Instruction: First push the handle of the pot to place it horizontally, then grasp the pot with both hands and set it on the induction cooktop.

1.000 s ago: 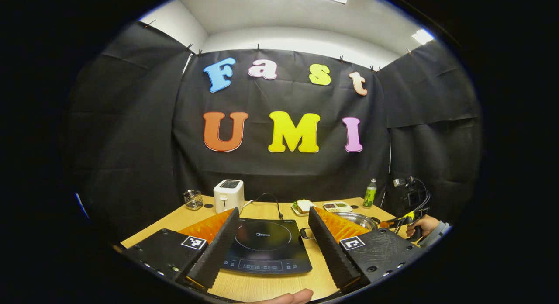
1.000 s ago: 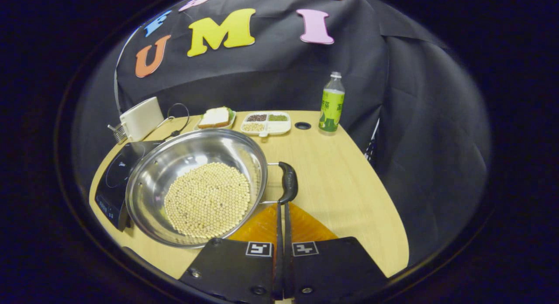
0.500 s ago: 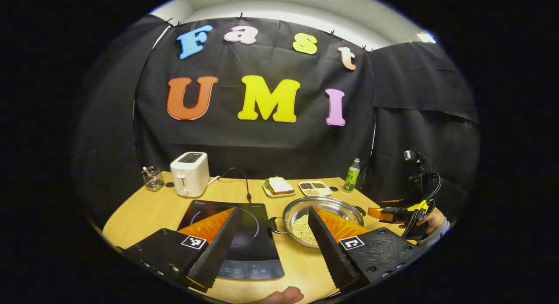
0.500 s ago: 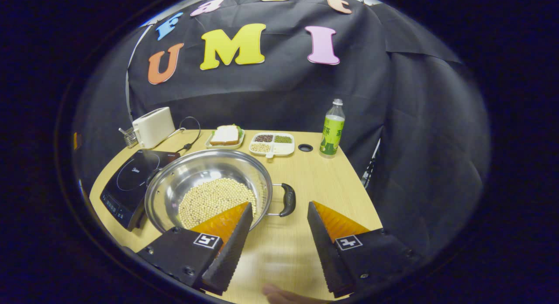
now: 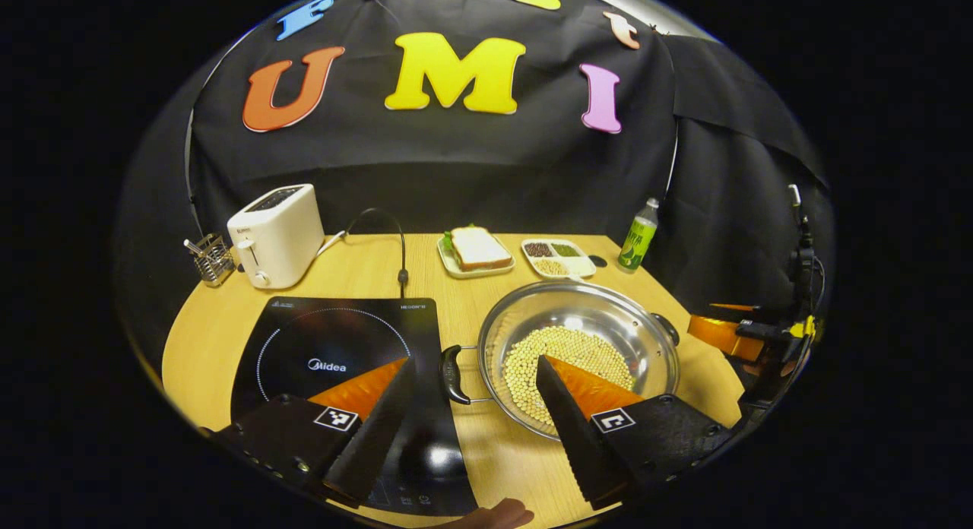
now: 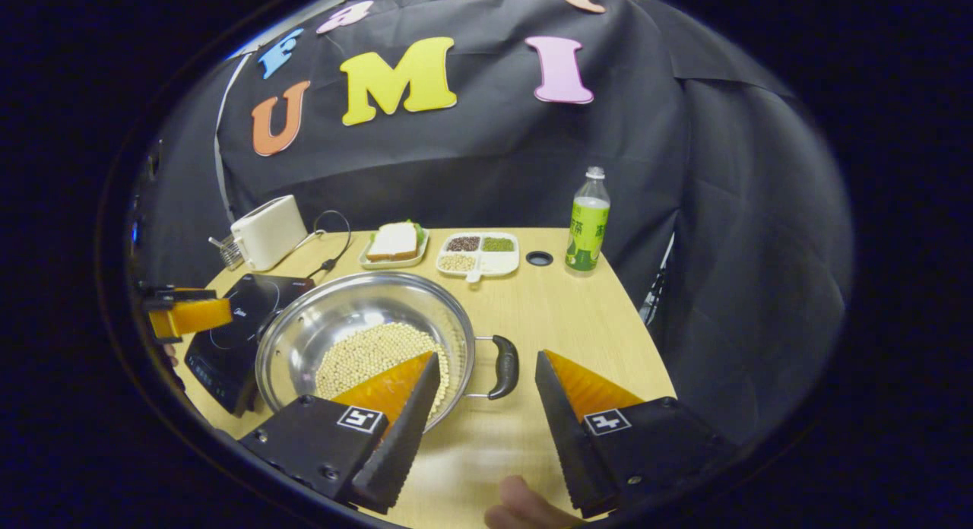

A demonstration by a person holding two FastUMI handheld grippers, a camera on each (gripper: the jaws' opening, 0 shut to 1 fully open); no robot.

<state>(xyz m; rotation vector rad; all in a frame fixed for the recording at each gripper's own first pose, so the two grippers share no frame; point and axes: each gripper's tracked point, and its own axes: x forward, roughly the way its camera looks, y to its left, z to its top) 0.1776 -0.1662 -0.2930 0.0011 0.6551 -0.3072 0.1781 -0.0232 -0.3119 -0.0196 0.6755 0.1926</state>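
A steel pot [image 5: 579, 292] with pale beans in it sits on the wooden table, just right of the black induction cooktop [image 5: 334, 339]. My left gripper [image 5: 476, 362] is open, and the pot's black left handle [image 5: 454, 375] lies in the gap between its fingers. My right gripper [image 6: 487, 356] is open too, with the pot's black right handle [image 6: 504, 365] just ahead, between its fingertips. In the right gripper view the pot [image 6: 342, 308] is at lower left, the cooktop [image 6: 236, 324] beyond it, and the left gripper [image 6: 186, 315] at the far left. The right gripper [image 5: 730, 335] hovers by the pot's far handle [image 5: 667, 327].
Along the back of the table stand a white toaster [image 5: 275, 232], a wire utensil holder [image 5: 209, 257], a sandwich plate [image 5: 475, 249], a divided dish [image 5: 559, 255] and a green bottle [image 5: 641, 244]. The cooktop's cable [image 5: 401, 274] trails backward. A thumb [image 6: 524, 506] shows at the bottom.
The right gripper went from shut at the pot's right handle to open and drew back slightly. The left gripper tilted down and moved right until the left handle lay between its fingers.
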